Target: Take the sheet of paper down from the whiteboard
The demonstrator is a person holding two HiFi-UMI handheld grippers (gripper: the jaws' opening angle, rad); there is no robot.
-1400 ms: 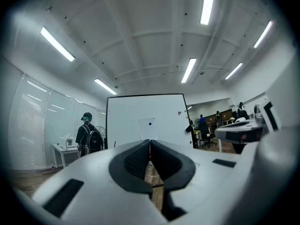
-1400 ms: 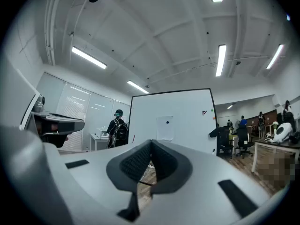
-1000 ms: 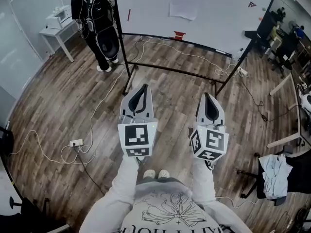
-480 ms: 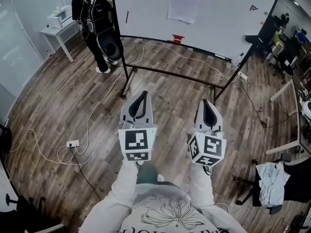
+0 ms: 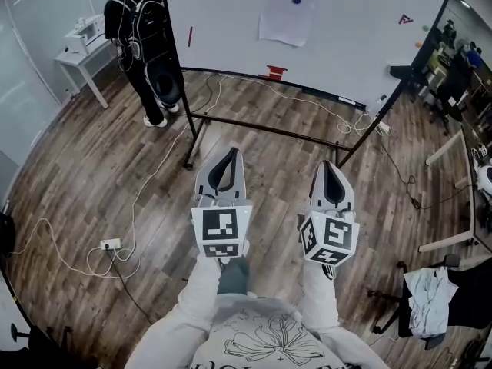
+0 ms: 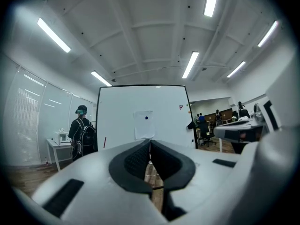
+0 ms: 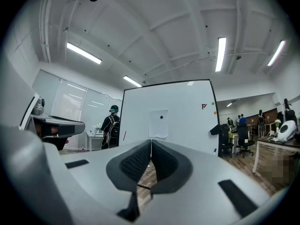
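Observation:
A white sheet of paper [image 5: 287, 14] hangs on the whiteboard [image 5: 354, 29], pinned near its top by a dark blue magnet [image 5: 297, 0]. It shows again straight ahead as the sheet [image 6: 144, 124] in the left gripper view and the sheet [image 7: 159, 123] in the right gripper view. My left gripper [image 5: 228, 154] and right gripper [image 5: 327, 165] are held side by side, pointing level at the board from a couple of steps away. Both are shut with nothing in them.
The board stands on a black frame [image 5: 269, 129] with feet on the wood floor. A person with a backpack [image 5: 142, 37] stands at its left beside a small white table [image 5: 81, 48]. Cables [image 5: 131, 221] cross the floor. Desks and chairs [image 5: 453, 83] fill the right.
I have walked closer to the whiteboard; board and sheet look nearer and larger. Both grippers stay shut, side by side.

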